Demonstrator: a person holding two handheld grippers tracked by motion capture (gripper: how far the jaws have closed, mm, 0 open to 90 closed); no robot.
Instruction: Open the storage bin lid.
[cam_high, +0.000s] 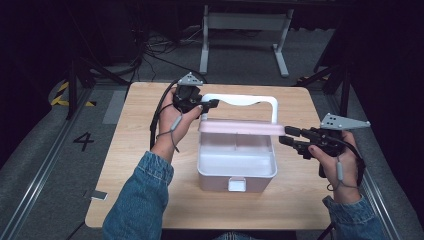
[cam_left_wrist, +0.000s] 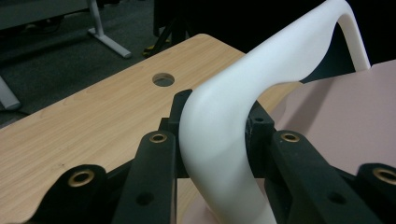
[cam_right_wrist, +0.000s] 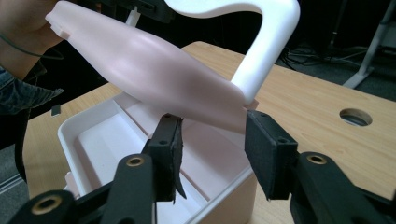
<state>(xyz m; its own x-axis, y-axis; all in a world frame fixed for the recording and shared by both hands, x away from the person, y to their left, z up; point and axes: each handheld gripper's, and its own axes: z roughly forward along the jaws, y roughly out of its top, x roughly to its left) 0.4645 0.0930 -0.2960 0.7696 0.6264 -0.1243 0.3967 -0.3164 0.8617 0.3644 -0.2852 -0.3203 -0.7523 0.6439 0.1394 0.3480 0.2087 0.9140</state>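
An open pale pink box (cam_high: 235, 172) sits mid-table, its inside (cam_right_wrist: 140, 140) bare. Its pink lid (cam_high: 240, 127) is raised to about level over the box's back part, and a white handle (cam_high: 247, 100) arches behind it. My left gripper (cam_high: 209, 104) is shut on the handle's left corner (cam_left_wrist: 280, 56), with the lid (cam_left_wrist: 345, 121) to the right of the jaws. My right gripper (cam_high: 288, 136) is open at the lid's right end. In the right gripper view the lid's edge (cam_right_wrist: 154, 74) hangs just beyond the gripper (cam_right_wrist: 212, 154), and neither jaw touches it.
The box has a white latch (cam_high: 236, 184) on its front wall. The wooden table (cam_high: 130, 150) has a round cable hole (cam_left_wrist: 163, 79) near its far edge. A small grey tag (cam_high: 98, 195) lies at the front left. Desk legs (cam_high: 205, 40) stand on the floor beyond.
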